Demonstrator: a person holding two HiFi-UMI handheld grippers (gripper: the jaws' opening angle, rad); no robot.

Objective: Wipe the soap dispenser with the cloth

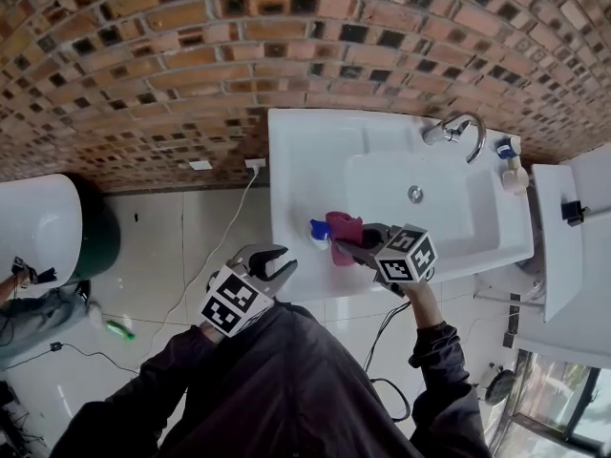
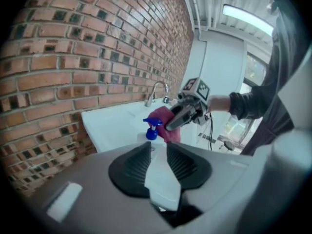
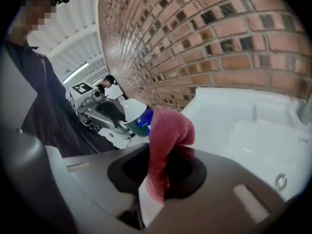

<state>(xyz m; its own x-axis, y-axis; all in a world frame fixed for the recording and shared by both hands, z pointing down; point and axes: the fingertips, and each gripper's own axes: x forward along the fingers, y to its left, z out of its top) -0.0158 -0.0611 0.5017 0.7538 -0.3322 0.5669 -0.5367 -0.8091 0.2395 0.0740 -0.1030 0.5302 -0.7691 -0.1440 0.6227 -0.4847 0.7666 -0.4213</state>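
The dispenser [image 1: 319, 232] stands on the sink's [image 1: 305, 160] front rim, at the centre of the head view. The red cloth [image 1: 345, 229] is just at its right side. The right gripper [image 1: 351, 247] is clamped on the cloth. The left gripper [image 1: 277, 260] is lower left of the dispenser and clear of it, its jaws parted with nothing between them.

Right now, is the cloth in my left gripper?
No, the cloth is clamped in the right gripper, while the left gripper's jaws stand apart and empty.
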